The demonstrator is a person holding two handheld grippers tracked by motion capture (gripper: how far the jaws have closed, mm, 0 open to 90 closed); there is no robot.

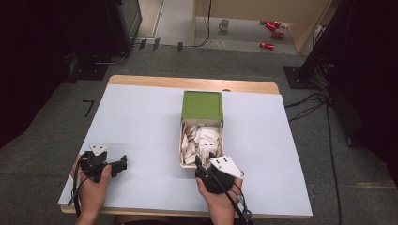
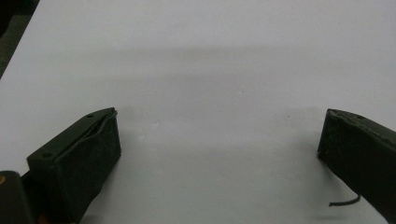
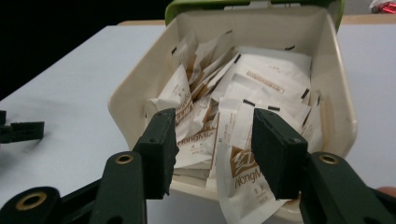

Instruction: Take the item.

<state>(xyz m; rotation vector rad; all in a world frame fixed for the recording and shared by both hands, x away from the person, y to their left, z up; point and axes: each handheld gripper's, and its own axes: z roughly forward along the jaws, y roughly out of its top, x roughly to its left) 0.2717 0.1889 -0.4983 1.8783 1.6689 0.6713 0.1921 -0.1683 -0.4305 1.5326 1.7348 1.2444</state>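
The sachets [image 3: 243, 116] lie heaped in the open box [image 1: 182, 140] at mid-desk [image 1: 141, 122]. The right gripper [image 3: 215, 154] is half open at the box's near rim, one sachet [image 3: 240, 179] loose between its jaws. Centre the pads on that sachet, close squarely, lift straight. The left gripper [image 2: 219, 140] rests wide open, empty, well apart.
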